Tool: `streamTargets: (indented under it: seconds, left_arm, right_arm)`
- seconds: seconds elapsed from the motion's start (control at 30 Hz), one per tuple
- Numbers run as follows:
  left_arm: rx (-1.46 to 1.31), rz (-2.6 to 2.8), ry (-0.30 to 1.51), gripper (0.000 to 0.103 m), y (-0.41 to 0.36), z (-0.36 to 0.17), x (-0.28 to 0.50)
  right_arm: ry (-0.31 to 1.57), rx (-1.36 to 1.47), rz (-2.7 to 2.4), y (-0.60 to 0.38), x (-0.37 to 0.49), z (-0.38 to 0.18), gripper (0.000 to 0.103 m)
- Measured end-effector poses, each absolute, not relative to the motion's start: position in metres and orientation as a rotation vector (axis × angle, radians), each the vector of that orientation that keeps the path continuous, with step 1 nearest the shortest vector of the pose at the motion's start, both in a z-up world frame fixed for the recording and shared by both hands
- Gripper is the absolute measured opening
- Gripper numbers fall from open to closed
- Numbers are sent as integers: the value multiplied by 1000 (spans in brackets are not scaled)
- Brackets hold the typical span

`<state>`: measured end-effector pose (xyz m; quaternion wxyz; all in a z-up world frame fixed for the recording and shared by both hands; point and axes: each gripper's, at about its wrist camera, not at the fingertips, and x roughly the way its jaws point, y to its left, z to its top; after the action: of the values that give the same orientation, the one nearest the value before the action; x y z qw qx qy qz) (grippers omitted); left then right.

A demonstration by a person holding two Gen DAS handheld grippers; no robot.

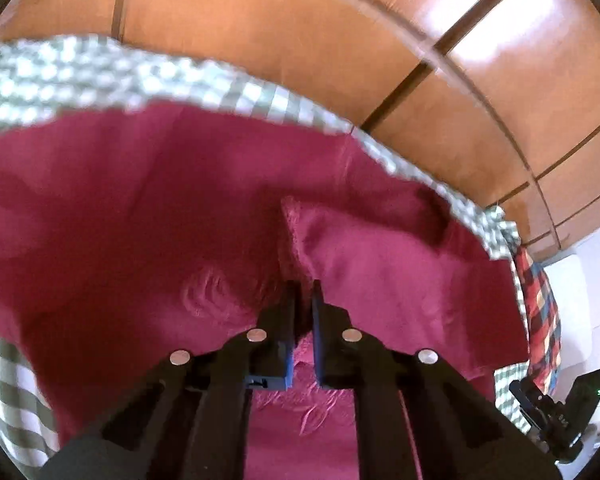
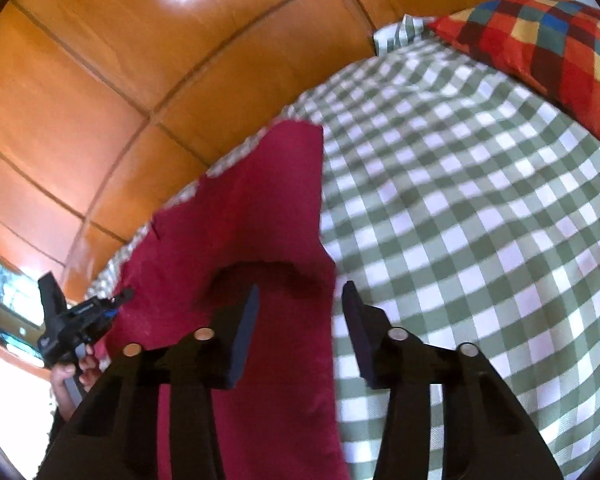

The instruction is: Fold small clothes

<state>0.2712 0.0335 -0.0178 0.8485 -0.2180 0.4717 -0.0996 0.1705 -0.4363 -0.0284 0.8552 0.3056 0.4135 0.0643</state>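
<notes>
A dark red garment point(image 1: 204, 208) lies on a green-and-white checked sheet point(image 1: 76, 76). My left gripper point(image 1: 304, 292) is shut on a raised fold of the red garment, and cloth shows between its fingers. In the right wrist view the red garment point(image 2: 260, 208) lies as a long strip on the checked sheet point(image 2: 460, 200). My right gripper point(image 2: 300, 300) is open and empty, just above the garment's right edge. The left gripper point(image 2: 76, 320) shows at the far left there, held by a hand. The right gripper point(image 1: 556, 412) shows at the lower right of the left wrist view.
A multicoloured checked pillow point(image 2: 540, 44) lies at the far right of the sheet, also seen in the left wrist view point(image 1: 540, 312). Orange-brown wooden panels point(image 2: 120, 80) rise behind the bed. A window point(image 2: 4, 292) is at the far left.
</notes>
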Motion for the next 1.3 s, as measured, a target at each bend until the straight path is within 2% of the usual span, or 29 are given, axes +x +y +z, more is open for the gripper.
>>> streamTargets:
  seconds: [0.1,0.23,0.33,0.47,0.63,0.67,0.7,0.73,0.8,0.93,1.03,1.1,1.2,1.3]
  left_arm:
    - [-486,-217,889,5,45,14,265]
    - [-432,-164,840,5,60,30,264]
    - [-365,-125,892,6,54,14,269]
    - [-294,-53,952,6,51,-19,274]
    - [-283,-39,965,11,55,-40,270]
    - [-309,-45,966,16,58,-38,268]
    - [-343,-52,961,32,61,-36,264]
    - [-391,-56,944,38,68,-33,257]
    - [-467,-48,923,42,85,-30,241]
    - [-664,-8,876,39,145,-32,197]
    - [-719,97,814,42,191,-32,164]
    - [-752,185,770,55,227,-32,141]
    - [-839,340,736,62,286,-41,119]
    - [-898,466,687,64,336,-45,106]
  right_arm:
    - [787,760,187,-450,174,-10,39]
    - [766,697,237,-428,205,7,39]
    - [842,621,261,-396,233,-6,39]
    - [970,434,138,-363,266,-53,37]
    - [875,269,110,-345,256,-65,36]
    - [856,243,100,-342,254,-66,36]
    - [848,231,94,-340,253,-67,36]
    - [844,218,88,-339,253,-67,36]
    - [842,201,80,-336,253,-68,36]
    - [836,216,88,-337,252,-68,36]
    - [835,211,83,-336,254,-67,36]
    - [833,206,81,-337,253,-68,36]
    - [832,202,79,-339,251,-67,36]
    - [832,194,75,-338,251,-67,36]
